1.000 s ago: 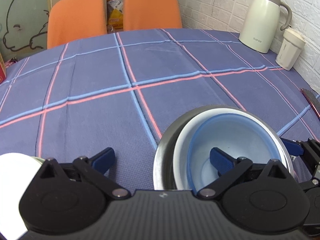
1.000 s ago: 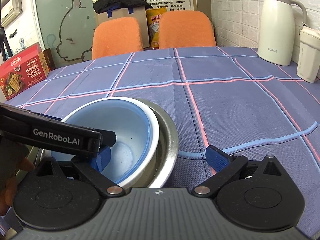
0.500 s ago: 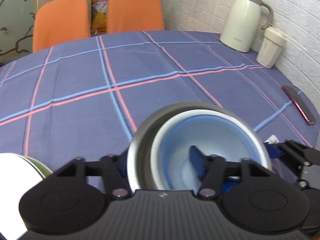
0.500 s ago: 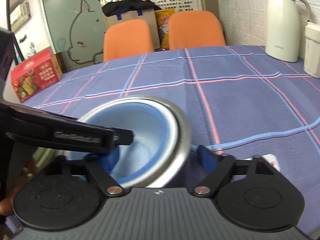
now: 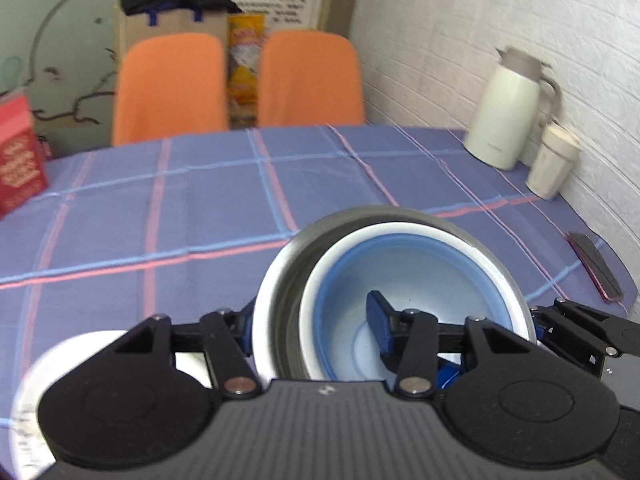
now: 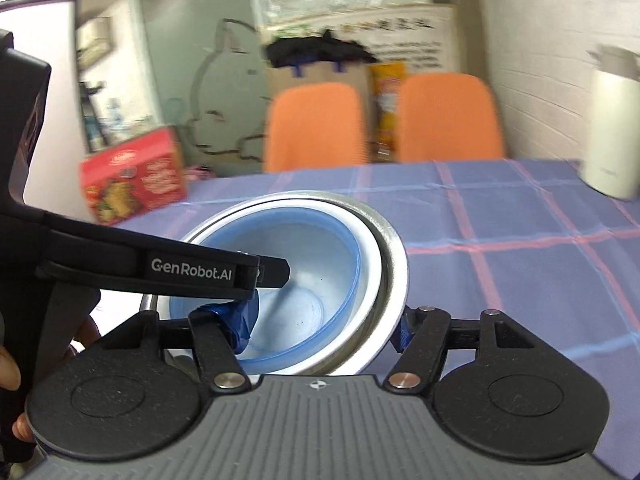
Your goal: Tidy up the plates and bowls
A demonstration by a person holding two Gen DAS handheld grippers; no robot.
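Only the right view shows both hand-held grippers (image 6: 324, 316) clamping the nested bowls (image 6: 344, 216) — lifted.

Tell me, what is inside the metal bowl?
Inside the metal bowl sits a white bowl holding a blue bowl. One blue finger of each gripper reaches in. Their bottoms are covered, so anything underneath cannot be seen.

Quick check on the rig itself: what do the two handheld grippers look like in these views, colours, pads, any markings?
Both are matte black: a ribbed grey-black front plate, two round pivot housings and linkage arms with silver rivets. The left gripper and right gripper carry blue pads on their fingertips. The left unit's side bar reads GenRobot.AI in white in the right wrist view. No cables or sleeves are visible.
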